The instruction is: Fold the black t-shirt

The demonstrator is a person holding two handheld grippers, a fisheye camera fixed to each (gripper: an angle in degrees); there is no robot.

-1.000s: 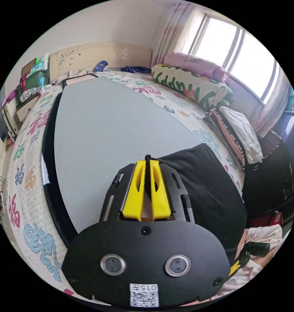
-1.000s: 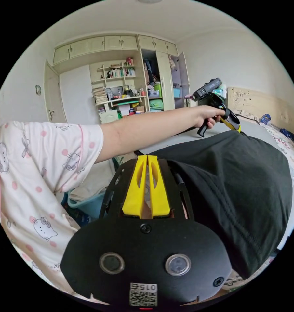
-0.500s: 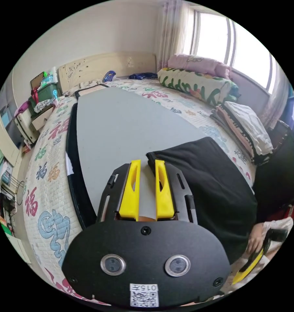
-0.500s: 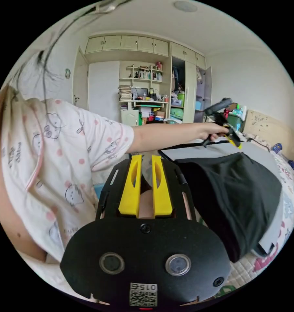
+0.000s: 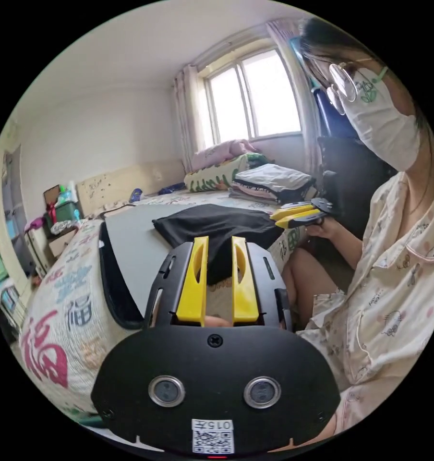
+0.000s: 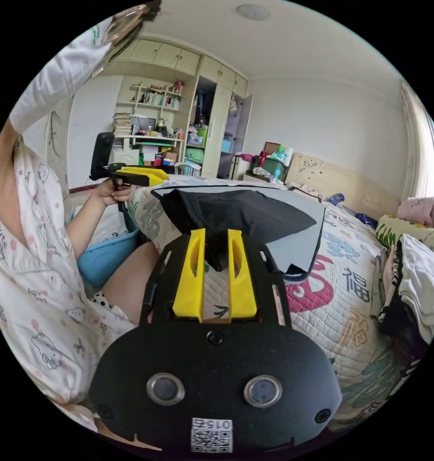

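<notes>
The black t-shirt (image 5: 212,223) lies folded in a compact bundle on the grey board (image 5: 130,240) at the bed's near edge. My left gripper (image 5: 220,240) is open, drawn back from the bed, with nothing between its yellow jaws. In the right gripper view the black t-shirt (image 6: 241,211) rests on the grey board (image 6: 303,235), and my right gripper (image 6: 216,233) is open and empty just short of it. A hand holds the right gripper (image 5: 276,221) beside the shirt's edge. The left gripper (image 6: 165,175) hangs in the other hand, off the bed's corner.
A quilted bedspread (image 6: 342,288) with coloured characters covers the bed. A stack of folded clothes (image 5: 270,180) sits by the window side. A blue tub (image 6: 106,254) stands on the floor next to the person's leg. Shelves and a wardrobe (image 6: 212,129) line the far wall.
Both grippers opened, letting go of the shirt, and have pulled back off the bed toward the person. The shirt stays folded on the board.
</notes>
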